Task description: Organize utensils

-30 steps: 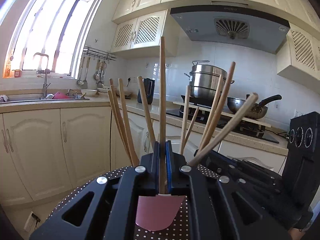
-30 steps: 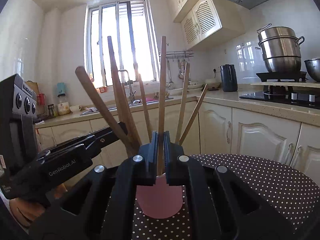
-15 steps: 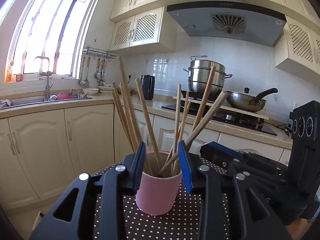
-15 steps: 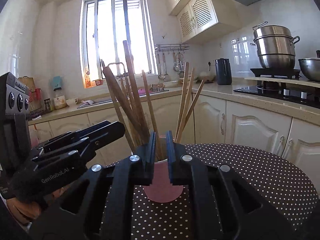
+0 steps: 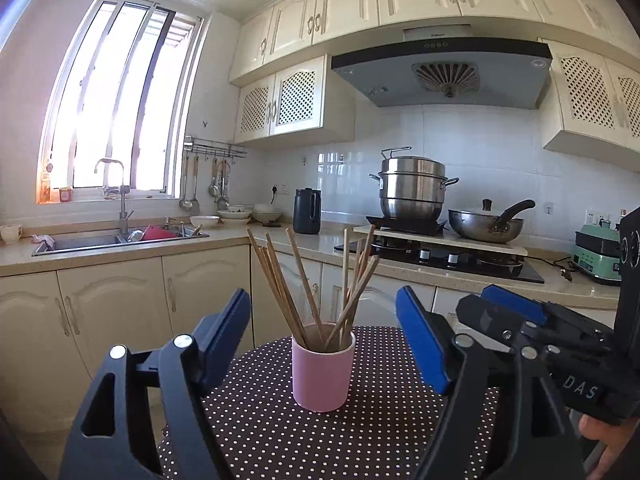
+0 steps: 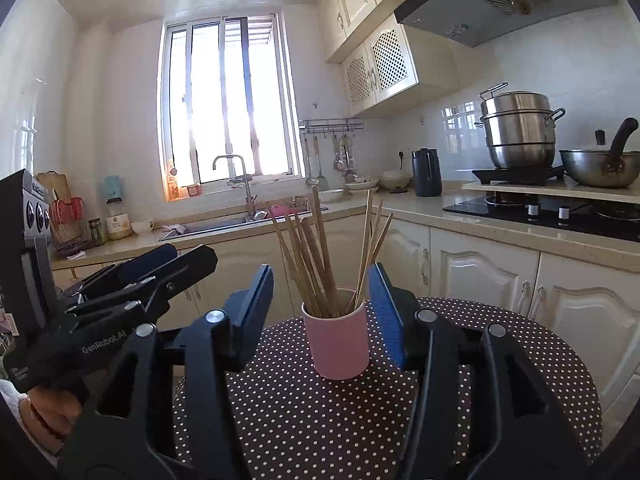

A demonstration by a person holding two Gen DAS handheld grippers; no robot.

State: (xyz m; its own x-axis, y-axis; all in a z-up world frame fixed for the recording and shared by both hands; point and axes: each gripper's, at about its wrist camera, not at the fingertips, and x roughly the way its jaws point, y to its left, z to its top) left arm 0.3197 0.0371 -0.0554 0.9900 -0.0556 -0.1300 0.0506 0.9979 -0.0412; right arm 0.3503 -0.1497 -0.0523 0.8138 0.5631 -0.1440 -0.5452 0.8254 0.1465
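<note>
Chopsticks (image 5: 310,292) now stand released in the pink cup (image 5: 322,368) on the table (image 5: 280,432), both tools, left (image 5: 323,340) and right (image 6: 321,312), opening empty and drawn back from it, suggesting placement is complete.

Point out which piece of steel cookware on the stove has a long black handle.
The wok-style pan, right of the stacked steamer pot; the steamer only has short metal side loops.

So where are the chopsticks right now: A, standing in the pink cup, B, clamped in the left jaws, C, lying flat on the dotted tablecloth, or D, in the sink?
A: the chopsticks stand fanned out in the pink cup on the dotted tablecloth.
</note>
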